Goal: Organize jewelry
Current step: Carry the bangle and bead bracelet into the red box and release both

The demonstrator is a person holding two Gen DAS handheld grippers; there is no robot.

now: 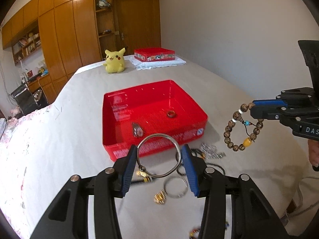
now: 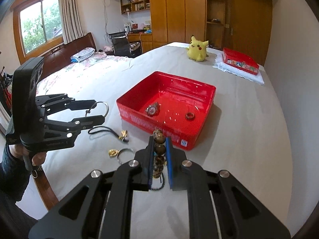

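An open red tin box (image 1: 111,117) (image 2: 207,91) sits on the grey cloth and holds a watch (image 1: 137,129) (image 2: 152,109) and a brown ring (image 1: 171,114) (image 2: 189,115). My left gripper (image 1: 159,151) (image 2: 100,109) is shut on a silver bangle (image 1: 159,155) (image 2: 103,107), held above the cloth just in front of the box. My right gripper (image 2: 159,142) (image 1: 251,107) is shut on a brown bead bracelet (image 1: 242,128) (image 2: 159,149) that hangs from it, to the right of the box.
Loose jewelry lies on the cloth in front of the box: a second silver ring (image 1: 175,187) (image 2: 125,154), a gold piece (image 1: 159,198) (image 2: 112,152), a black cord (image 2: 103,130), a silver chain (image 1: 209,150). A Pikachu plush (image 1: 114,61) (image 2: 198,49) and closed red box (image 1: 154,54) (image 2: 240,60) stand behind.
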